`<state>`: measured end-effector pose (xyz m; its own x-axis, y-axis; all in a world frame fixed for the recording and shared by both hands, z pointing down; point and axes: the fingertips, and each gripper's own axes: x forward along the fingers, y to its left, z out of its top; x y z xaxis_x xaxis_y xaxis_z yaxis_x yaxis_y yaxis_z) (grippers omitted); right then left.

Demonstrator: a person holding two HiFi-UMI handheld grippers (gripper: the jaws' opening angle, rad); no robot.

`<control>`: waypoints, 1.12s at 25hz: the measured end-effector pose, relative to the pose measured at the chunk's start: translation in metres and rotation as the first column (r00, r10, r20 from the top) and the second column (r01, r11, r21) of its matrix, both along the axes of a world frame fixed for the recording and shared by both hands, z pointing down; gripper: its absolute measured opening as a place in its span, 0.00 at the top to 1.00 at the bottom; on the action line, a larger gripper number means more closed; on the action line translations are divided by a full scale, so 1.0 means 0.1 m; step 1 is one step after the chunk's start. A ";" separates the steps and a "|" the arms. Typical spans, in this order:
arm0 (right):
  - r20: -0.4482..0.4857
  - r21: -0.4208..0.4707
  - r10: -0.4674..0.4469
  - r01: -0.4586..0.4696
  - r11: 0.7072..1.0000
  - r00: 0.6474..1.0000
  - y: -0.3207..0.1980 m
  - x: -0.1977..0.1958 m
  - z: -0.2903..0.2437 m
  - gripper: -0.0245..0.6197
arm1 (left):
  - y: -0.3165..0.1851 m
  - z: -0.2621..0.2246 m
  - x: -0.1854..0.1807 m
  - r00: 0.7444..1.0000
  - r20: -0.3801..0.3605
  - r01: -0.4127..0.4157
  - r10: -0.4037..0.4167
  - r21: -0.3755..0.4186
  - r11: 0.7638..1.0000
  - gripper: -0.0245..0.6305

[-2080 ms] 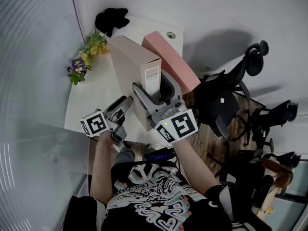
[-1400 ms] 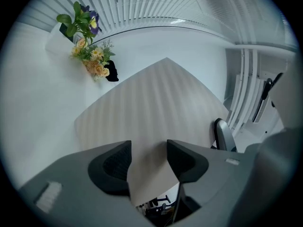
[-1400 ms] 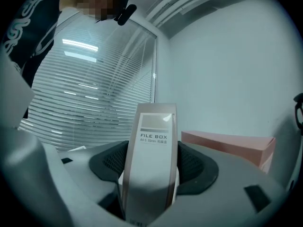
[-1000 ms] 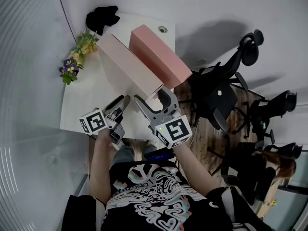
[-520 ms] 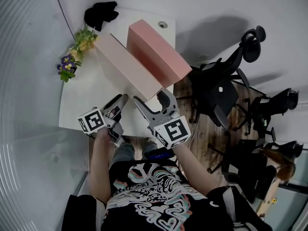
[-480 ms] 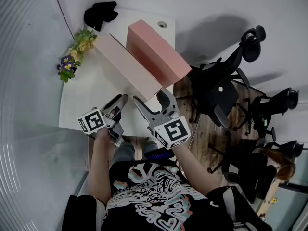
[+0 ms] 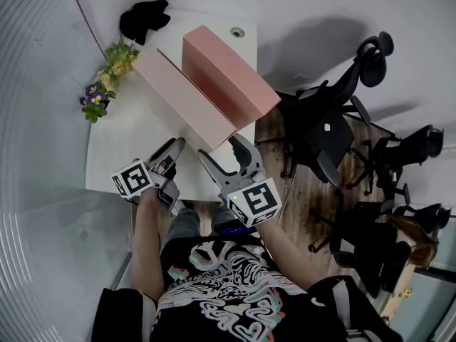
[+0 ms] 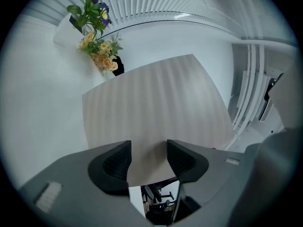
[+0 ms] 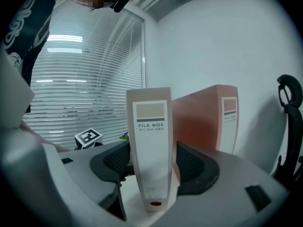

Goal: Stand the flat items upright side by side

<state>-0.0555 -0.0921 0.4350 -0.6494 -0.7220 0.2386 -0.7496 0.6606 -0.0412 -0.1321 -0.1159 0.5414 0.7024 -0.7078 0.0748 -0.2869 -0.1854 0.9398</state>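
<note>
Two file boxes stand upright side by side on the white table [image 7: 125, 144], a beige one [image 7: 182, 102] on the left and a pink one [image 7: 228, 73] on the right. Their long sides touch or nearly touch. My right gripper [image 7: 219, 148] hangs open just short of the beige box's near end. In the right gripper view, the beige spine [image 9: 150, 150] marked FILE BOX shows between the jaws of my right gripper [image 9: 152, 167], beyond the pads, with the pink box [image 9: 208, 122] to its right. My left gripper [image 7: 169, 152] is open and empty beside the beige box. My left gripper [image 8: 147, 162] faces the box's broad side [image 8: 156, 103].
A bunch of yellow and purple flowers [image 7: 105, 77] lies at the table's far left. A black object [image 7: 142, 16] sits at the far corner, and a round cable hole [image 7: 237, 32] is near the back edge. Black office chairs [image 7: 335, 120] stand on the wooden floor to the right.
My right gripper has come off the beige box's near end and drawn back toward the person, sinking a little. The beige box stays upright beside the pink one. My left gripper has hardly moved.
</note>
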 end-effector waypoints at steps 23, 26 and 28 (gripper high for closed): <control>-0.031 -0.010 0.008 -0.008 1.000 0.999 0.01 0.18 0.01 0.57 | -0.04 0.02 0.14 1.000 0.002 -0.003 0.003 -0.018 1.000 0.63; -0.048 -0.011 0.017 -0.017 1.000 0.999 -0.01 0.23 0.01 0.57 | -0.05 0.02 0.19 1.000 -0.003 -0.012 0.012 -0.017 1.000 0.63; -0.069 -0.005 0.018 -0.018 1.000 0.997 -0.02 0.26 0.01 0.57 | -0.07 0.04 0.24 1.000 -0.004 -0.019 0.019 -0.017 1.000 0.63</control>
<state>-0.0291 -0.0939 0.4361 -0.6182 -0.7321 0.2861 -0.7625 0.6469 0.0077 -0.1085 -0.1230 0.5452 0.7160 -0.6931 0.0838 -0.2795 -0.1746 0.9441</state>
